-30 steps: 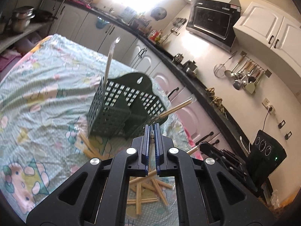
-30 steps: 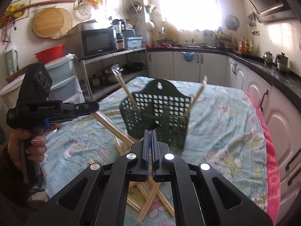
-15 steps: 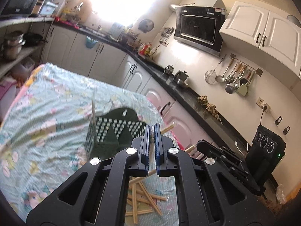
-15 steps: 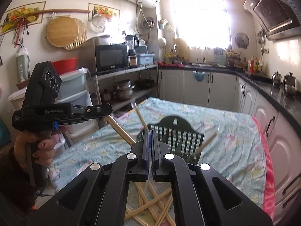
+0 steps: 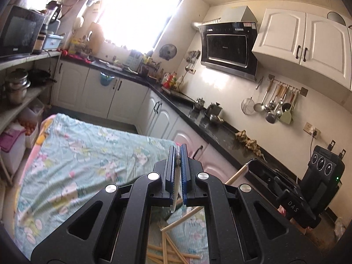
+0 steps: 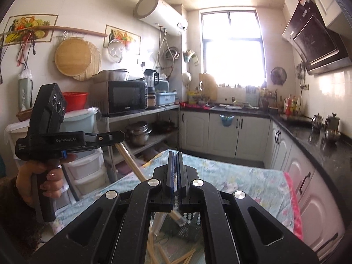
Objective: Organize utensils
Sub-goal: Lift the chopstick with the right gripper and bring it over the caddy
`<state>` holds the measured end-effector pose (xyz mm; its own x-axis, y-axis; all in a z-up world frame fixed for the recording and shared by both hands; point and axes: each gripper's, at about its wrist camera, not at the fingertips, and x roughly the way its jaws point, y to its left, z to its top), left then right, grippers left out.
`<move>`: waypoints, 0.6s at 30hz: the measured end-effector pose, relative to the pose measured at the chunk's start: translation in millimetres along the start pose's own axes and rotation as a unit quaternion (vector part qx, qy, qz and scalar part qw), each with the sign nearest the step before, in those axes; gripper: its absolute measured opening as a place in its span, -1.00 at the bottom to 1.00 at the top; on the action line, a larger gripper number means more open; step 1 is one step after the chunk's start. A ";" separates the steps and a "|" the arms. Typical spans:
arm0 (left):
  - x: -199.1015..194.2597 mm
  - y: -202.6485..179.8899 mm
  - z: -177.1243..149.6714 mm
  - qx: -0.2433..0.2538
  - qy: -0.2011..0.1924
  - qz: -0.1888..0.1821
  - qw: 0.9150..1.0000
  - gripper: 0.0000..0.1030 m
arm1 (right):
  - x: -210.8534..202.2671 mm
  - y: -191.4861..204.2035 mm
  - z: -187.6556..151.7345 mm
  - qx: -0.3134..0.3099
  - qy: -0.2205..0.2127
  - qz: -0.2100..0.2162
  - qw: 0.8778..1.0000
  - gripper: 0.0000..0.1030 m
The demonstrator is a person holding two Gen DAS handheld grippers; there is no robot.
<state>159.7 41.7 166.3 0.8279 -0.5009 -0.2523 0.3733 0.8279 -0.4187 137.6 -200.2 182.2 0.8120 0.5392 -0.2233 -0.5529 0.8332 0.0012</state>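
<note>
Wooden chopstick [image 6: 129, 161] slants down from your clamped left gripper [image 6: 122, 135]; green basket [image 6: 187, 226] sits below your right gripper [image 6: 175, 171], clamped on 1 chopstick too.

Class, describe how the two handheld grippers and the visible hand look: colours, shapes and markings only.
Both are black plastic. The right gripper has angular arms with silver bolt heads and blue-edged finger pads. The left gripper shows a pistol handle, white "GenRobot.AI" lettering, a blue tab and a three-lens camera head. The left hand has polished nails and a dark fuzzy sleeve.
</note>
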 end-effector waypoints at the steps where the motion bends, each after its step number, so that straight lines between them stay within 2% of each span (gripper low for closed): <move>1: 2.0 -0.5 4.1 0.001 -0.002 0.001 1.000 -0.96 | 1.3 -2.3 2.9 0.003 -0.001 -0.002 1.000 -0.96; 9: 23.2 -2.2 24.5 0.003 -0.007 0.011 1.000 -0.96 | 17.6 -22.1 23.3 0.013 -0.013 -0.026 0.999 -0.96; 18: 55.2 -0.5 22.0 0.000 0.003 0.012 1.000 -0.96 | 35.0 -36.6 20.8 0.023 -0.008 -0.037 0.999 -0.96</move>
<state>214.5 19.2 171.7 0.8335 -0.4834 -0.2677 0.3538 0.8390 -0.4134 190.2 -209.2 194.7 0.8533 0.4777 -0.2092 -0.4825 0.8753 0.0304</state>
